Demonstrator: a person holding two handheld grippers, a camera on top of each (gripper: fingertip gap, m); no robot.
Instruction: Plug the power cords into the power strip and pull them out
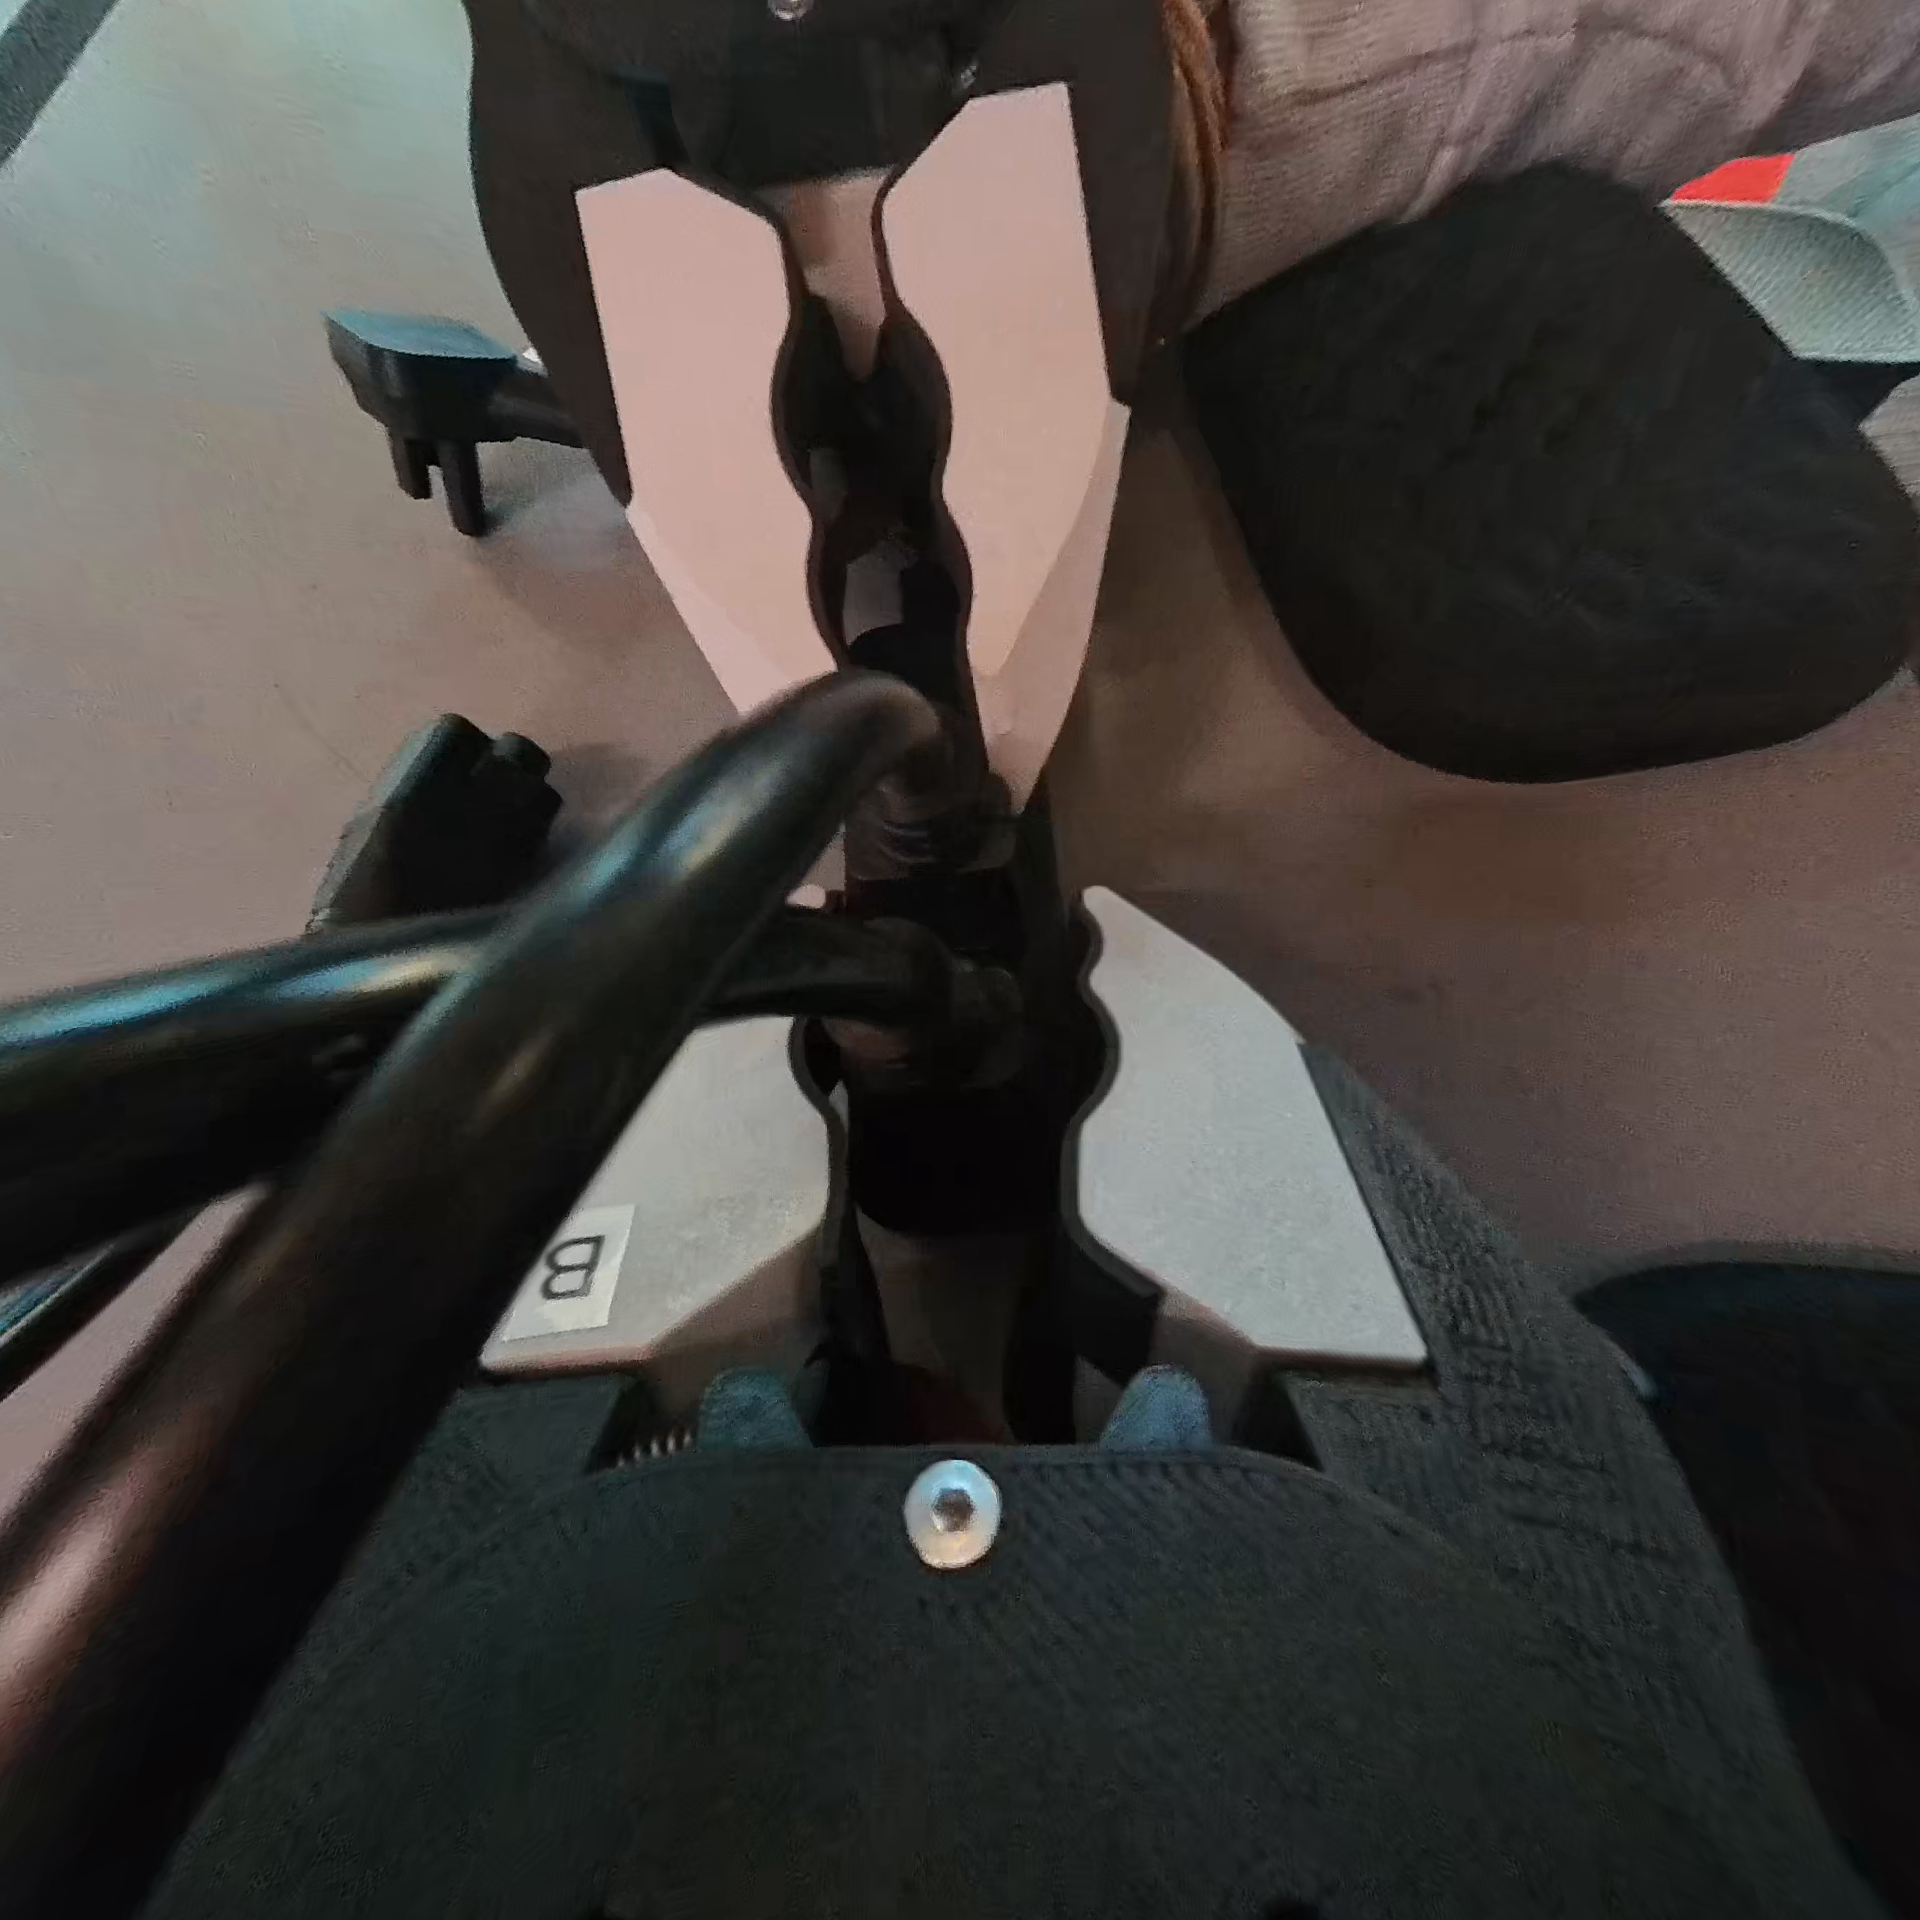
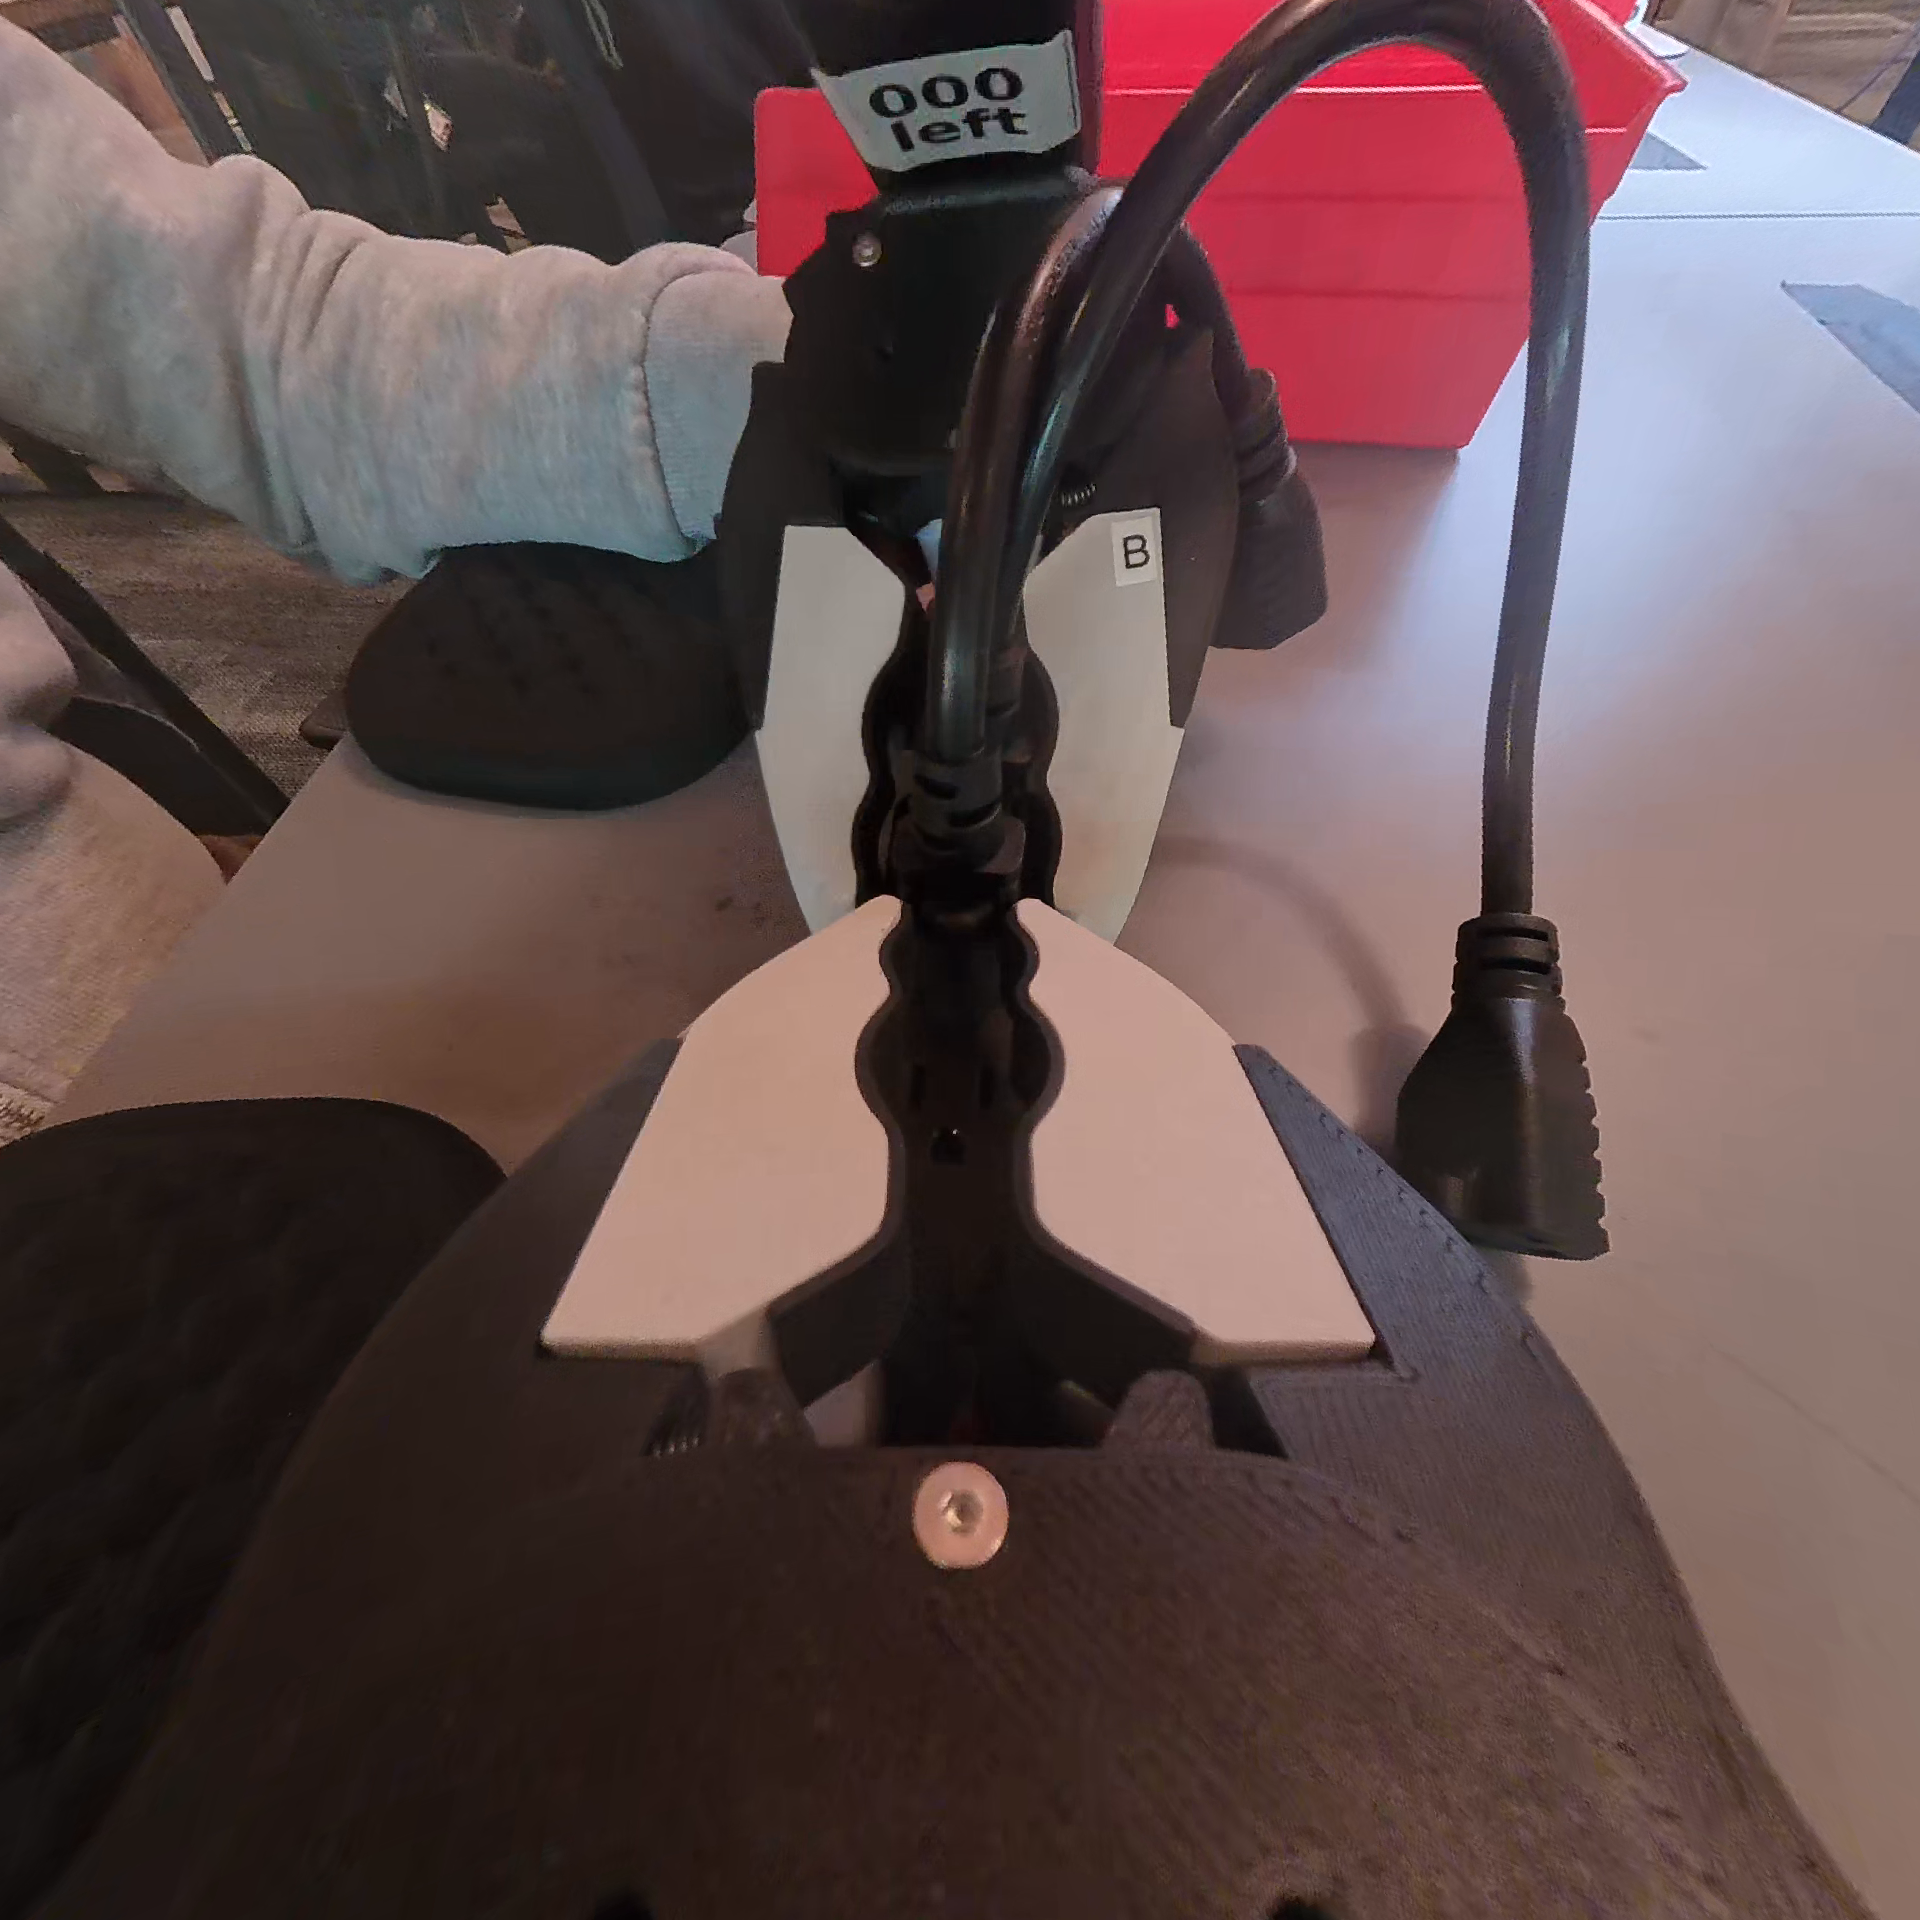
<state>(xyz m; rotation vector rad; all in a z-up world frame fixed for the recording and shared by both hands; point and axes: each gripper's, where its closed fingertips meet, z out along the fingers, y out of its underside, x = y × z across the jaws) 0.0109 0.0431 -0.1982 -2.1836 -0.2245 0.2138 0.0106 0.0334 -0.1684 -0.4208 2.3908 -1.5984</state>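
The left gripper (image 2: 951, 821) and the right gripper (image 2: 951, 935) meet tip to tip above the grey table (image 2: 1714, 727). Each is squeezed tight on a black plastic plug end. A black bendy cord (image 2: 1538, 416) loops up, and its black chunky socket end (image 2: 1501, 1143) rests just right of the right gripper.

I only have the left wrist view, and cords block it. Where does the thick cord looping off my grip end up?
Observer: The cord arcs over and down to a black socket end standing on the table.
Operator: What is behind the left gripper?
Observer: A red bin on the table.
Operator: And the right gripper's hold?
Observer: The right gripper is shut on a black plug, seen clearly from its own camera.
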